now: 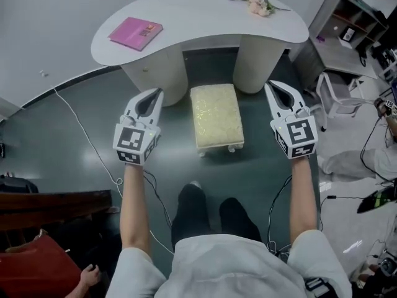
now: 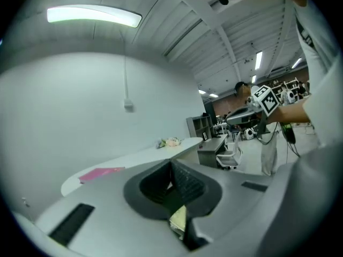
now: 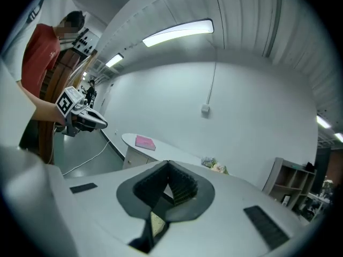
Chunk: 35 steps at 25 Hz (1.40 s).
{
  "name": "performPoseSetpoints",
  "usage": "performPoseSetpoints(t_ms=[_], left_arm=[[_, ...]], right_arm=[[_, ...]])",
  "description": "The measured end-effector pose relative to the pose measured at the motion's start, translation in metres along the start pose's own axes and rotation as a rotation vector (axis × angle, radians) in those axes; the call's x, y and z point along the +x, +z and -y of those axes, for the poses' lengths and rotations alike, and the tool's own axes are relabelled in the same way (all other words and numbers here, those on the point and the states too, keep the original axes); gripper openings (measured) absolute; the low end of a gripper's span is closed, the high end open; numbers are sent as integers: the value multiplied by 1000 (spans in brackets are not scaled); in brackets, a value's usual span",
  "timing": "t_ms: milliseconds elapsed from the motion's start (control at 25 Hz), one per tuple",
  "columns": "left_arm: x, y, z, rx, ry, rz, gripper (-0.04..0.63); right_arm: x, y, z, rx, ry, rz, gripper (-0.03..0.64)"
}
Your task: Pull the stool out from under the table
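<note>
A cream cushioned stool (image 1: 216, 117) stands on the dark floor in front of the curved white table (image 1: 205, 17), its far end between the table's two pedestals. My left gripper (image 1: 157, 93) is held up in the air left of the stool, shut with nothing in it. To the stool's right my right gripper (image 1: 270, 85) hangs at the same height, also shut and empty. In the left gripper view the ribbed pads (image 2: 185, 183) meet, and the table (image 2: 134, 157) lies beyond. The right gripper view shows its pads (image 3: 182, 189) together and the table (image 3: 161, 149) ahead.
A pink book (image 1: 136, 32) and flowers (image 1: 253, 1) lie on the table. A grey shelf unit (image 1: 347, 23) and a white chair (image 1: 338, 98) stand at the right. A white cable (image 1: 80, 129) runs across the floor on the left. A red bag (image 1: 31, 266) sits near left.
</note>
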<state>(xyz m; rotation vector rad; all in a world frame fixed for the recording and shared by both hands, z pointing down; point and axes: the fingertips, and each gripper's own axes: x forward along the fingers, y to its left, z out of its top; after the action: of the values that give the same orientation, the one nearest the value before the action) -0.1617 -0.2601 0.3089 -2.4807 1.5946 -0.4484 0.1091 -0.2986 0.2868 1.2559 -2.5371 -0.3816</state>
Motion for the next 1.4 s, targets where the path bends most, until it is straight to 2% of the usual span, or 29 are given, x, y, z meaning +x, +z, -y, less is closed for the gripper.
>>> performPoseSetpoints(t_ms=[160,320,600,920,1400], left_arm=[[-21,76,-14,18,16,9,20],[-54,145,-24,0,62,10,20],[-125,236,9,12,85,43,20],[-180,283,64,54,84,70,20],[-217,317,123,74,78,85,20]], right_arm=[[-16,75,24,-12,10,-4,15],[-38,143,28,-26,45,-10,15],[-112,222,18,-48,89,24,15],[-182,254,3,-62,99,59,15],[-249,275,-12,-91,130,103,15]])
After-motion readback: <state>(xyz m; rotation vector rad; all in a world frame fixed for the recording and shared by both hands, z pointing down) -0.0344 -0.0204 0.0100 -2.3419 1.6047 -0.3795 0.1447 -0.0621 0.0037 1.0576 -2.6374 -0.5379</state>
